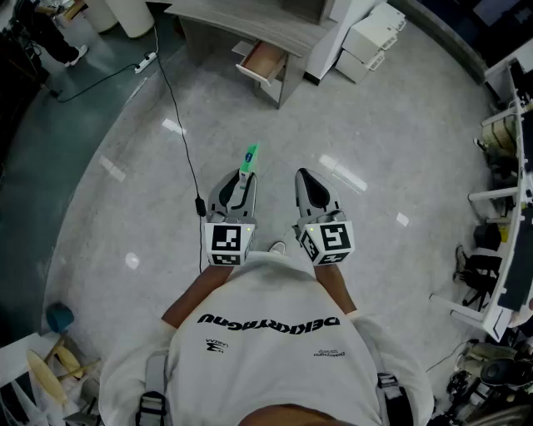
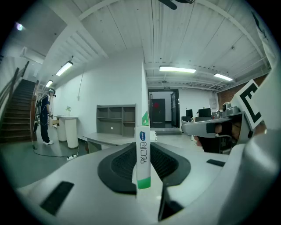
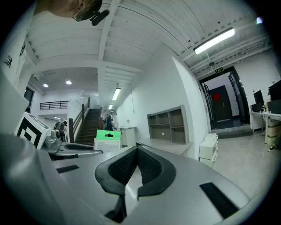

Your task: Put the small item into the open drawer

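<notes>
The small item (image 1: 249,158) is a slim white and green box. It stands upright between the jaws of my left gripper (image 1: 241,180), which is shut on it. The left gripper view shows the box (image 2: 143,154) clamped on edge between the dark pads (image 2: 120,165). My right gripper (image 1: 307,180) hovers beside the left one at waist height, shut and empty, and its pads (image 3: 149,169) meet in its own view. The open drawer (image 1: 263,60) juts from a grey desk (image 1: 250,21) well ahead across the floor. The box's green end (image 3: 108,136) also shows in the right gripper view.
A black cable (image 1: 179,125) runs over the grey floor from a power strip (image 1: 146,61) toward my left side. White cabinets (image 1: 366,42) stand right of the desk. Chairs and desks (image 1: 500,208) line the right edge. A person (image 2: 45,116) stands by the stairs.
</notes>
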A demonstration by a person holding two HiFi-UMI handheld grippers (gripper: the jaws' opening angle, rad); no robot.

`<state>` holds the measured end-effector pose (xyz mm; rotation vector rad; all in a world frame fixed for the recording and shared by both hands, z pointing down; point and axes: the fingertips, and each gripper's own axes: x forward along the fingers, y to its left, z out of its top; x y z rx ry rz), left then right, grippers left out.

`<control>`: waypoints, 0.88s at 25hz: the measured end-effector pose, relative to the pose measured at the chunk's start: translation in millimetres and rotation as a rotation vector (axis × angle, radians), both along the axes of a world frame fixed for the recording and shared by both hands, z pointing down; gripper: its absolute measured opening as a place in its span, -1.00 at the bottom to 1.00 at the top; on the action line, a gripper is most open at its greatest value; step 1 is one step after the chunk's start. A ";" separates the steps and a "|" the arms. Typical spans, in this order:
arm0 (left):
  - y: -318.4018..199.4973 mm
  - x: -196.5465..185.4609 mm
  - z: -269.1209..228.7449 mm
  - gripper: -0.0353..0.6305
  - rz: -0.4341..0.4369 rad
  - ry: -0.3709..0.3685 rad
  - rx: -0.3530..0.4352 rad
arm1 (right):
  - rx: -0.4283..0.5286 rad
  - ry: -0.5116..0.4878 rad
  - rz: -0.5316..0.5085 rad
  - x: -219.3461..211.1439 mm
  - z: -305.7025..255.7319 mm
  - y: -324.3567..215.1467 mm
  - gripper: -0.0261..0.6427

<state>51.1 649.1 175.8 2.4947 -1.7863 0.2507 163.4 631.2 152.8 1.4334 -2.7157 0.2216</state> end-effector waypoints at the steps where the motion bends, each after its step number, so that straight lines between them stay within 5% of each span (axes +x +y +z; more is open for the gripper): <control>1: -2.6 2.7 0.3 -0.59 -0.004 0.002 -0.001 | 0.000 -0.008 -0.004 3.6 -0.5 -2.2 -0.84; 14: -7.3 38.9 2.9 -0.59 -0.062 -0.020 0.002 | -0.018 -0.064 -0.074 37.3 10.0 -12.2 -0.84; 22: -23.3 32.7 16.7 -0.59 -0.055 -0.023 -0.033 | -0.026 -0.058 -0.090 22.6 18.0 -30.1 -0.84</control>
